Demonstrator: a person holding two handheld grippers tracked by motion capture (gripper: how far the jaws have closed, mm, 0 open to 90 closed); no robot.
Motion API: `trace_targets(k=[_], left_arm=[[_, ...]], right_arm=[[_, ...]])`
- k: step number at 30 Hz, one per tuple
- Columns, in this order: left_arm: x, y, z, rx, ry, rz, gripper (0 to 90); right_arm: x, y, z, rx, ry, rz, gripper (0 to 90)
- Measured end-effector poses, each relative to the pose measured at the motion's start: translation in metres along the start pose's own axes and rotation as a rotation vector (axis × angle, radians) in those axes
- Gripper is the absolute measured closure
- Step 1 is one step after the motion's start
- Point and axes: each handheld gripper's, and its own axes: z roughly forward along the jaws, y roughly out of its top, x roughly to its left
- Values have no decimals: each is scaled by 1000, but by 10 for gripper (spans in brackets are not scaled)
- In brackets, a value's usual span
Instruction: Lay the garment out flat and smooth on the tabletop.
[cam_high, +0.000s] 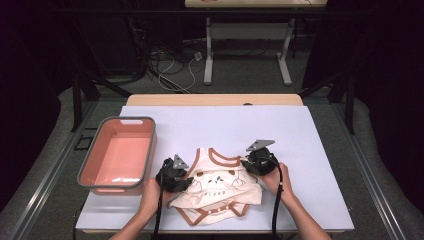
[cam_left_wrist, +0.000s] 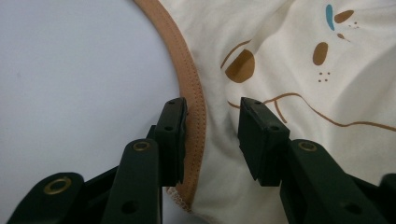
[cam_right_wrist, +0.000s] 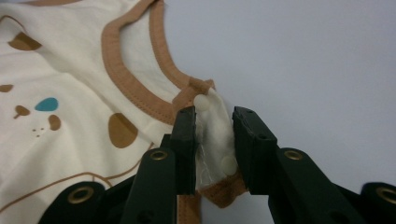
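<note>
A cream baby bodysuit (cam_high: 220, 187) with brown trim and a brown printed face lies crumpled on the pale mat (cam_high: 300, 150). My left gripper (cam_high: 187, 181) sits at its left edge. In the left gripper view its jaws (cam_left_wrist: 212, 126) stand apart astride the brown armhole trim (cam_left_wrist: 189, 70), with flat cloth (cam_left_wrist: 289, 56) between them. My right gripper (cam_high: 246, 162) is at the garment's right shoulder. In the right gripper view its jaws (cam_right_wrist: 214, 135) pinch the shoulder tab (cam_right_wrist: 210, 116) with its white snaps, which stands bunched between the pads beside the neckline (cam_right_wrist: 126, 74).
A pink basin with a grey rim (cam_high: 90, 165) stands on the mat at the left, close to my left hand. The mat covers a wooden table (cam_high: 215, 99). Another table's legs and loose cables show on the floor beyond.
</note>
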Motion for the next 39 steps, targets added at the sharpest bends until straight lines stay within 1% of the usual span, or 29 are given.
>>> trace_targets(k=[2,3,4,5,6,7,9,10,11,12,13,14,15,17,18,19,20,21,23,24,26,27,28,31,33,35,39], left_arm=[[0,0,0,1,0,2,617],[0,0,0,1,-1,2,617],[0,0,0,1,1,5,617],[0,0,0,2,1,5,617],[0,0,0,2,1,7,617],[0,0,0,2,1,6,617],[0,0,0,2,0,9,617],[0,0,0,-1,-1,4,617],[1,0,0,-1,-1,7,617],[1,0,0,-1,-2,6,617],[1,0,0,-2,-3,5,617],[1,0,0,-1,-4,5,617],[1,0,0,-2,-4,5,617],[1,0,0,-2,-2,5,617],[0,0,0,-1,0,7,617],[0,0,0,0,0,9,617],[0,0,0,-2,0,7,617],[1,0,0,-2,-2,7,617],[1,0,0,-2,-4,5,617],[1,0,0,-2,-4,5,617],[1,0,0,-2,-4,6,617],[1,0,0,-3,-4,5,618],[1,0,0,-3,-4,4,618],[0,-1,0,-9,2,1,618],[0,-1,0,-7,4,0,619],[0,0,0,-3,6,2,620],[-1,0,0,0,8,-3,622]], right_arm=[[4,2,-3,-7,-9,-6,698],[5,3,-4,-3,2,-19,698],[6,3,-5,-15,3,-24,698],[7,3,-5,-5,9,-36,703],[9,3,-4,-13,8,-38,706],[10,3,-6,7,-1,-46,706],[11,2,-7,10,-2,-67,711],[12,2,-8,6,-4,-66,711],[12,2,-9,-12,-22,-78,711],[12,3,-12,2,-15,-87,710],[12,3,-14,-4,-7,-97,710],[13,3,-15,-16,-7,-96,709],[13,2,-16,-2,4,-98,710],[15,1,-16,6,-2,-114,711],[15,0,-15,11,2,-136,713],[17,-1,-16,28,3,-138,717],[18,-2,-15,28,2,-146,726],[19,-3,-14,41,-5,-158,742],[19,-4,-12,46,-22,-180,804],[20,-3,-13,47,-34,-183,842],[21,-2,-14,31,-54,-178,871],[21,-1,-16,25,-67,-178,875],[20,1,-17,14,-70,-178,876],[18,8,-20,-29,-114,-176,877],[15,14,-21,-49,-125,-163,876],[12,19,-17,-58,-138,-162,875],[4,32,-3,-62,-153,-157,874]])
